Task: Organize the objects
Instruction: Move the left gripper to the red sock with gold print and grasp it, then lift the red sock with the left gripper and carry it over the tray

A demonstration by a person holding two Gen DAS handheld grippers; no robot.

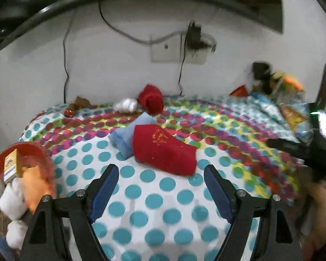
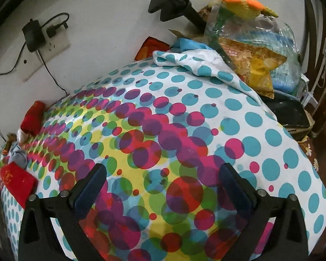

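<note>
Polka-dot sheet (image 1: 163,195) spread over a bed or bench against a white wall (image 1: 108,65); both grippers held released above it, nothing grasped.

Left gripper (image 1: 160,180) fingers are spread just short of a folded red towel (image 1: 163,152), which overlaps a pale blue cloth (image 1: 123,139). A rolled red cloth (image 1: 152,99) and white bundle (image 1: 126,105) lie by the wall. A red basket (image 1: 32,150), at left, is filled with what may be boxes. Right gripper (image 2: 163,184) fingers are spread; bagged clutter (image 2: 256,54) is piled behind.

The dotted sheet (image 1: 154,200) lies free in front. A red towel (image 1: 163,150) blocks further ahead. A red bowl (image 1: 32,150) stands left.
</note>
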